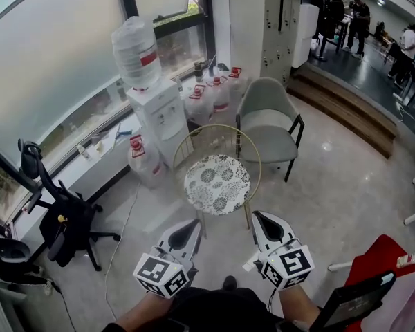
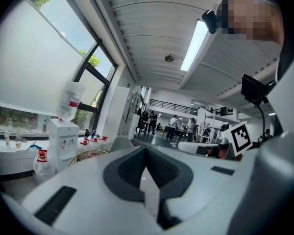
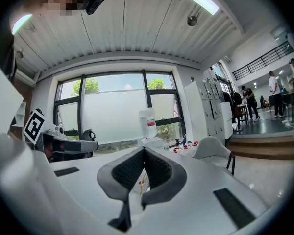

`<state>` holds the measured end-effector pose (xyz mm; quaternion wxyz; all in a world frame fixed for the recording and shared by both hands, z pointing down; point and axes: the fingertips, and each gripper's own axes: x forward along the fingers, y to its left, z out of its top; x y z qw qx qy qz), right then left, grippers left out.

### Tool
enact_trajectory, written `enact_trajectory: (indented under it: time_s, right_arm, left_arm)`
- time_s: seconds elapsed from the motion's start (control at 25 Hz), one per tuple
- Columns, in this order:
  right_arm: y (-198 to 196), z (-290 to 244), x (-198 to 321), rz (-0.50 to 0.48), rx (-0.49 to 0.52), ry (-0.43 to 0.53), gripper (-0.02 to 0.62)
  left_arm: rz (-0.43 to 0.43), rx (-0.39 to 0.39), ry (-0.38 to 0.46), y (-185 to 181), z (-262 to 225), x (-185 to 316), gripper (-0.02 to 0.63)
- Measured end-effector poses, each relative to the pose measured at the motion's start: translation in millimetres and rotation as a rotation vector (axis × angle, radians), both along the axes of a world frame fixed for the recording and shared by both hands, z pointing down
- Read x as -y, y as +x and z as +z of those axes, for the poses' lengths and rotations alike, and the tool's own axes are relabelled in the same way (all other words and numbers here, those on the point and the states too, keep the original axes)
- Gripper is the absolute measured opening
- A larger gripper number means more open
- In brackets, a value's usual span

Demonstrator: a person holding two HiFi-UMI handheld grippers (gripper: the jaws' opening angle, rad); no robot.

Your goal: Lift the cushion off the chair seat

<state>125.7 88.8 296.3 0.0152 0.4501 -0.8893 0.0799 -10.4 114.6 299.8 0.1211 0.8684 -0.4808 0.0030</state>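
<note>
Head view: cushion (image 1: 217, 184) on chair (image 1: 218, 126); left gripper (image 1: 193, 225), right gripper (image 1: 258, 217) nearby

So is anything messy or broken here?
Nothing stands out. The cushion lies flat and centred on the chair seat, and the water jugs stand upright by the window.

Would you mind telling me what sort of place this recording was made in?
Probably an office or shared workspace: there is a water dispenser by the window, a row of lockers and a black swivel chair.
</note>
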Motion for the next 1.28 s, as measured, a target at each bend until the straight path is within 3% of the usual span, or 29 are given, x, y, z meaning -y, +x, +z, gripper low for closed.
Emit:
enact_trajectory:
  time_s: [0.48,0.76,1.28]
  right_arm:
    - [10,9,61,-0.02,0.051,-0.015,0.003]
    - [-10,12,102,0.002,0.02,-0.03,0.003]
    - [-57,18,200,0.069,-0.05,-0.056,0.005]
  left_arm:
    - [0.027,0.049,-0.017,18,4,47,0.008]
    - [0.013,0.021,-0.012,-8,9,95,0.008]
    - [0.09,-0.009,-0.022,-61,18,197,0.008]
